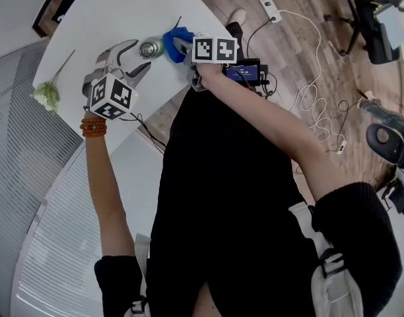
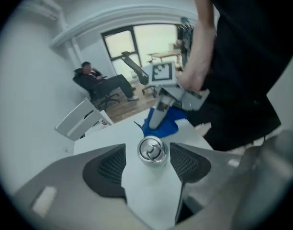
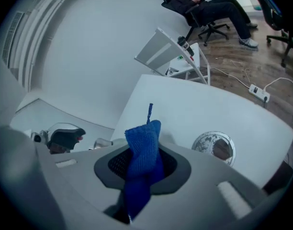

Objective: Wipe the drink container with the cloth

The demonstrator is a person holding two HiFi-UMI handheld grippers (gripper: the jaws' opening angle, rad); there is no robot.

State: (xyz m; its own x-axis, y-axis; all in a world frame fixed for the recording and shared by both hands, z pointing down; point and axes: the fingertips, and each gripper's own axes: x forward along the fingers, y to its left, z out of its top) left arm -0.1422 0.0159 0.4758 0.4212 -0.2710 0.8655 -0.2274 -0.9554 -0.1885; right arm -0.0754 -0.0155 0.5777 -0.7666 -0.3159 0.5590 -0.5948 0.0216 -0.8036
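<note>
**Can bracketed, cloth ready**

On the white bench (image 1: 116, 8), the left claw (image 1: 137, 57) stands spread around the upright drink can (image 2: 152, 150), unclamped. Just right, the right claw (image 1: 182, 45) pinches the blue cloth (image 3: 142, 147). Next, probably: steady the can, then rub.

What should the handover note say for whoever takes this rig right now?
Left gripper: open, its jaws either side of the drink can, with no clear grip on it.
Right gripper: shut on the blue cloth.
The can stands upright on the white table. The cloth is held just beside it and appears not to touch it.
Done: cloth picked up and brought to the can.
Left: steady the can, then wipe it. No wiping contact shows yet.
</note>
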